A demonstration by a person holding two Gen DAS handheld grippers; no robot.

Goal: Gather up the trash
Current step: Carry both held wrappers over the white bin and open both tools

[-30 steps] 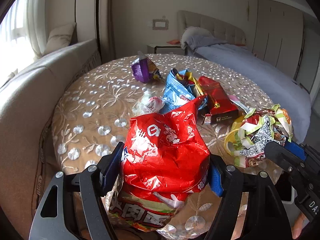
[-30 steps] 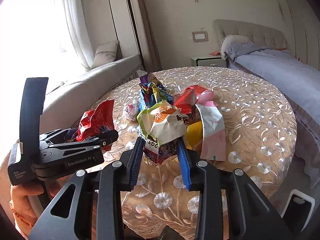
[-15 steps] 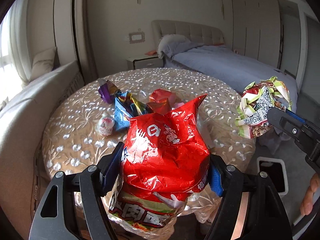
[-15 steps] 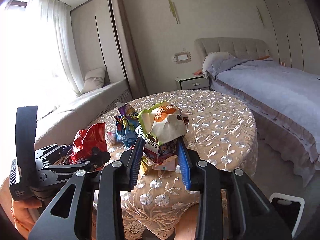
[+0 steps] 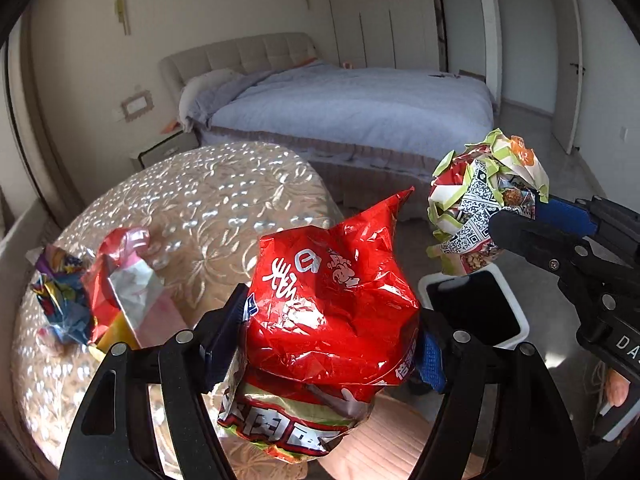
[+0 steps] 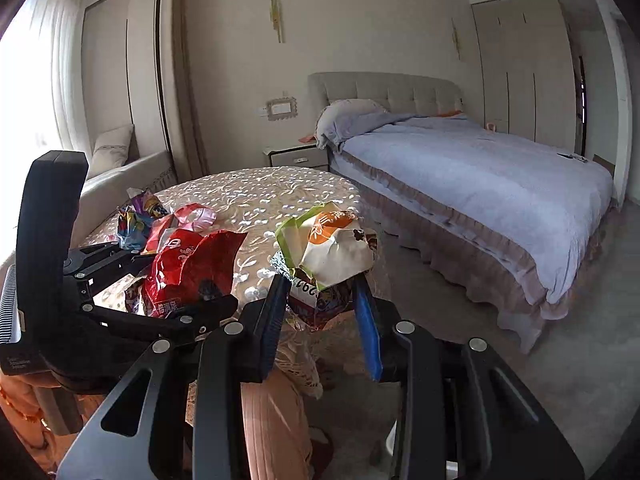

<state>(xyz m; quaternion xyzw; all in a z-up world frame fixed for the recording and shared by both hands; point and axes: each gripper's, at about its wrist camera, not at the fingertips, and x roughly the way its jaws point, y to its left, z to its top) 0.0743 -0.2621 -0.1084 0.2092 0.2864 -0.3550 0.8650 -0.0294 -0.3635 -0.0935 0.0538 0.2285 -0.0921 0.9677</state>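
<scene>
My left gripper [image 5: 332, 344] is shut on a crumpled red snack bag [image 5: 332, 304], held off the round table's right edge; the same red bag [image 6: 188, 272] shows at the left of the right wrist view. My right gripper [image 6: 324, 300] is shut on a scrunched green-and-white wrapper [image 6: 332, 248]. In the left wrist view that wrapper [image 5: 480, 200] hangs just above a white bin with a black liner [image 5: 472, 308] on the floor. More wrappers [image 5: 100, 292] lie on the table, at its left side.
The round table has a beige embroidered cloth [image 5: 224, 200]. A bed with a grey cover [image 6: 472, 168] fills the right. A bedside cabinet [image 6: 296, 158] stands by the wall, a window seat [image 6: 120, 168] at the left. Grey floor [image 6: 560, 360] lies between table and bed.
Both grippers have swung right, away from the table top toward the floor beside the bed, each keeping its wrapper. The white bin has come into view under the green-and-white wrapper.
</scene>
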